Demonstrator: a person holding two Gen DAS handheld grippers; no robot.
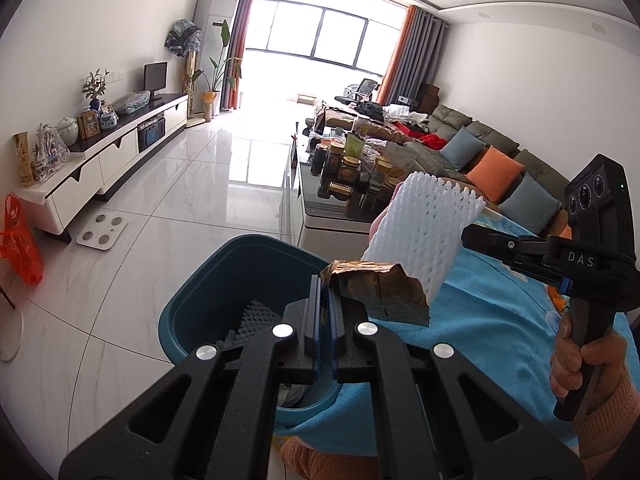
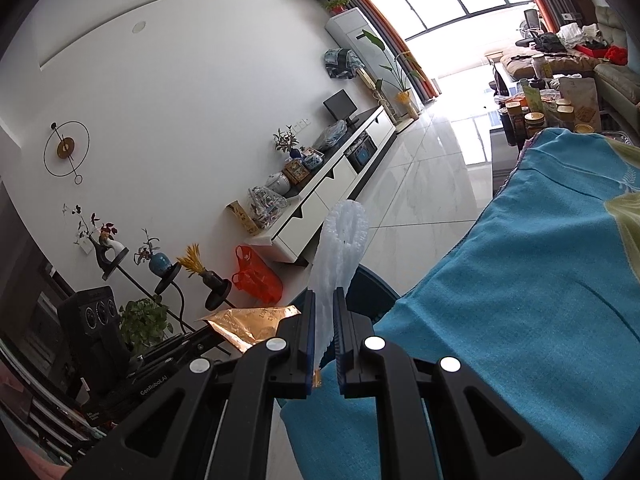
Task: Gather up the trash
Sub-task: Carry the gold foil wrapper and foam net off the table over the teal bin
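Trash sat pinched in both tools as we neared the teal bin point(image 1: 208, 280): our left gripper point(image 1: 325, 312) clamped on a gold wrapper point(image 1: 380, 292), the right gripper point(image 2: 325, 332) on foam netting point(image 2: 340, 248), which, seemingly beside the rim, might miss.

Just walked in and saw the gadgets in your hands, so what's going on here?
A person is collecting trash with two handheld grippers. The left gripper is shut on a crumpled brown wrapper; the right gripper is shut on a white foam net. Both are beside the teal bin, which already holds another foam net. Neither piece is dropped yet.
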